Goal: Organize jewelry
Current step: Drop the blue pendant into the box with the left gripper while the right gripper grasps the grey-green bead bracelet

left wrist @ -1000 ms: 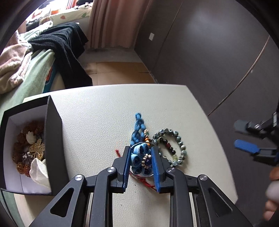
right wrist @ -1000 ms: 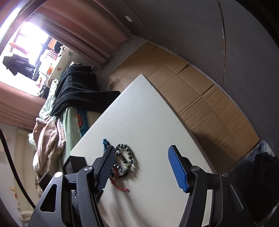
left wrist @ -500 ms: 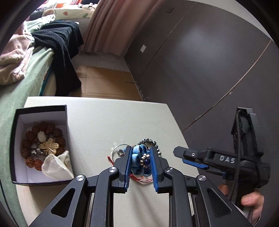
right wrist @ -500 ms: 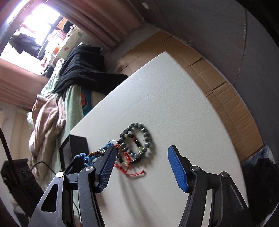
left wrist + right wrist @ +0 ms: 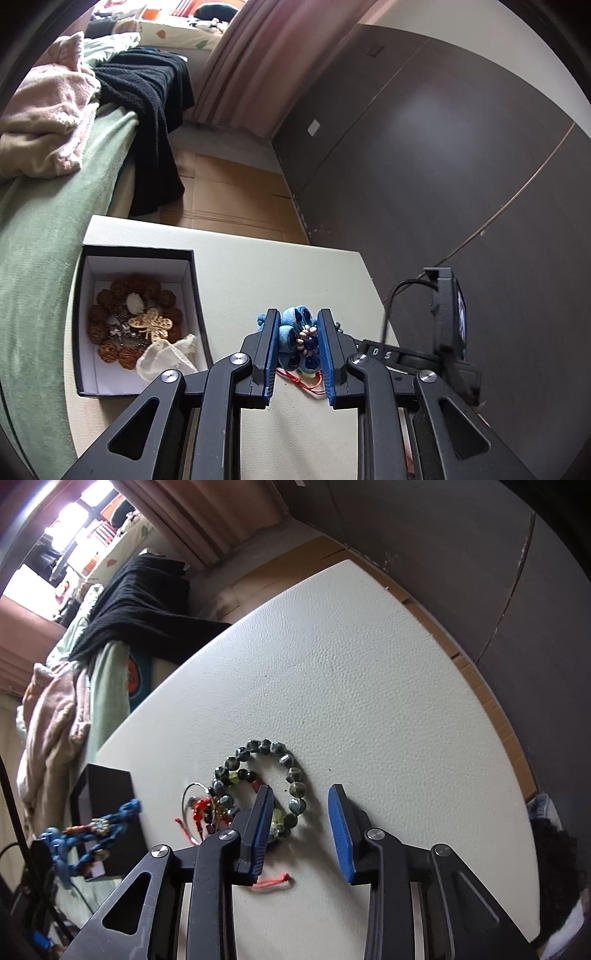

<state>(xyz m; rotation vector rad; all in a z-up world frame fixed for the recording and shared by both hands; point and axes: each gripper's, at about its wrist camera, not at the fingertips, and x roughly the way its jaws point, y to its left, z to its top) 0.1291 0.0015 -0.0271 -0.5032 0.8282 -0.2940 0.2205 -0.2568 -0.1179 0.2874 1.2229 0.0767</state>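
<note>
My left gripper point(image 5: 297, 330) is shut on a blue knotted-cord bracelet point(image 5: 295, 341) and holds it above the white table point(image 5: 258, 273). The same bracelet hangs in the air in the right wrist view point(image 5: 92, 834), near the black jewelry box point(image 5: 107, 812). The open box point(image 5: 136, 317) holds brown bead jewelry, a gold butterfly piece and a white pouch. My right gripper point(image 5: 301, 806) is open, low over a grey-green bead bracelet point(image 5: 273, 775). A red cord piece point(image 5: 201, 812) and a thin ring lie beside that bracelet.
A bed with green cover, pink blanket and black cloth point(image 5: 147, 96) stands left of the table. A dark wardrobe wall point(image 5: 443, 166) is behind and to the right. Cardboard point(image 5: 229, 195) covers the floor beyond the table's far edge.
My left gripper has lifted the blue bracelet off the table, above the box's right side. My right gripper has moved in closer and lower over the grey-green bead bracelet.
</note>
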